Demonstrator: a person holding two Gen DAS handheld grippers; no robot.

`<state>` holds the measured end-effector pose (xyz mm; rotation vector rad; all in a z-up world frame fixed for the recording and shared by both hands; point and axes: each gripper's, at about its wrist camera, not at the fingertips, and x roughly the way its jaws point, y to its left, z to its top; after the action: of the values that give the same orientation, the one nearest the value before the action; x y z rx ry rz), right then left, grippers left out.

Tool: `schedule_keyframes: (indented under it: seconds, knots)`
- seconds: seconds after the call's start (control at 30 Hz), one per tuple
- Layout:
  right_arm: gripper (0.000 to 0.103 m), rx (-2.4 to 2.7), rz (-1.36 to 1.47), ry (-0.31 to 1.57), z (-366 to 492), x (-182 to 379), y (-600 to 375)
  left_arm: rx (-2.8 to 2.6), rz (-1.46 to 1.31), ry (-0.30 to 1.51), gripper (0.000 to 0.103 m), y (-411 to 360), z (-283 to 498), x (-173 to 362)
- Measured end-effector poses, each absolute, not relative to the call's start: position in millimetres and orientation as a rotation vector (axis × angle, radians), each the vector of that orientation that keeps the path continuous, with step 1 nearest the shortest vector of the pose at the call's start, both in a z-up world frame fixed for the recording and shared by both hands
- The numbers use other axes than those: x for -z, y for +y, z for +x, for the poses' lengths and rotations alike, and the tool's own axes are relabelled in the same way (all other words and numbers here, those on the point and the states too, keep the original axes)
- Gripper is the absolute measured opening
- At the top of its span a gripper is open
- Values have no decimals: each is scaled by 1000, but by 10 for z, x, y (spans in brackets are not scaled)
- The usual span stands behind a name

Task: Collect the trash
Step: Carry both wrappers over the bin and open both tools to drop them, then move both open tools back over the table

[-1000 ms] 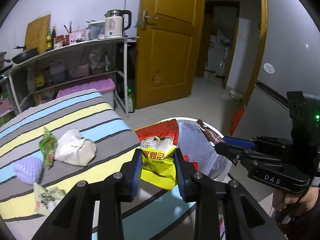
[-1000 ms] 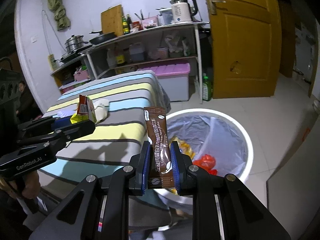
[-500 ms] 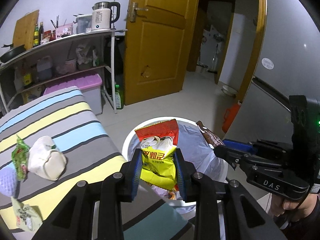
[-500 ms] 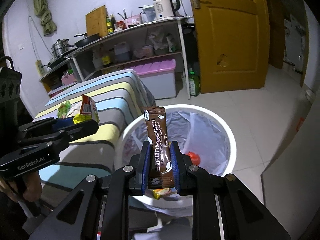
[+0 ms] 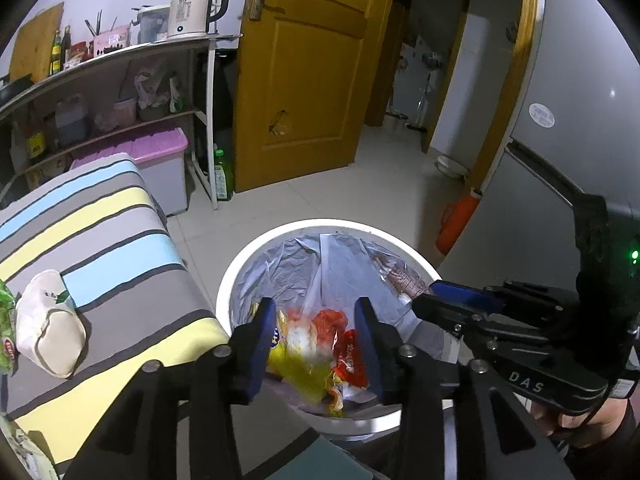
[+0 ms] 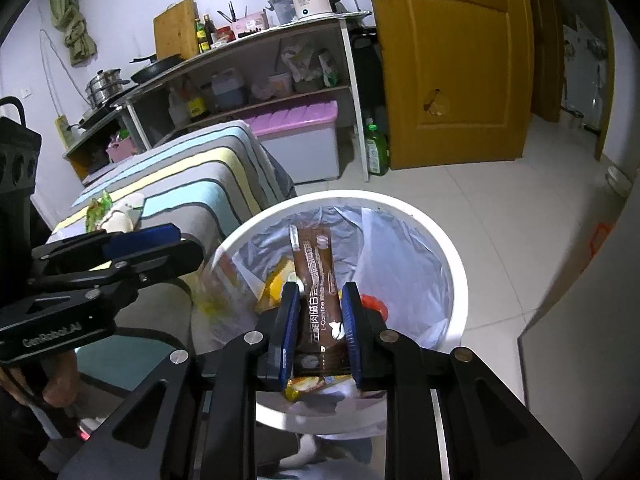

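Observation:
A white trash bin [image 5: 240,268] with a clear liner stands on the floor beside the striped table. My left gripper [image 5: 316,344] is open above the bin. The yellow and red snack bag [image 5: 300,356] is blurred, falling among the wrappers inside. My right gripper [image 6: 320,316] is shut on a brown coffee sachet [image 6: 318,280] and holds it over the bin [image 6: 452,256]. The left gripper shows in the right wrist view [image 6: 120,252], and the right gripper shows in the left wrist view [image 5: 460,304].
The striped table [image 5: 100,240] holds a crumpled white wrapper [image 5: 48,320] and a green packet [image 5: 6,320] at its left edge. A shelf unit [image 5: 120,92], a purple-lidded box [image 5: 152,152], a green bottle [image 5: 222,176] and a wooden door [image 5: 304,80] stand behind.
My left gripper has opened and let go of the snack bag, which drops into the bin. Both grippers have moved further over the bin. The right gripper still holds the sachet.

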<state>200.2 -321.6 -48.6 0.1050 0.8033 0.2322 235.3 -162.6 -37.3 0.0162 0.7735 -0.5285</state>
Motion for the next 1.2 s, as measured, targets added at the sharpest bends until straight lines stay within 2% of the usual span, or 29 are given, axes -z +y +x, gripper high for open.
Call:
schedule_keyframes:
  seconds: [0.27, 1.2]
  knots:
    - [27, -230, 99, 796, 1977, 450, -3211, 522, -12, 759, 46, -1541, 2322, 335]
    - [28, -380, -9, 682, 1491, -78, -2485, 321, -120, 604, 46, -516, 1543, -104]
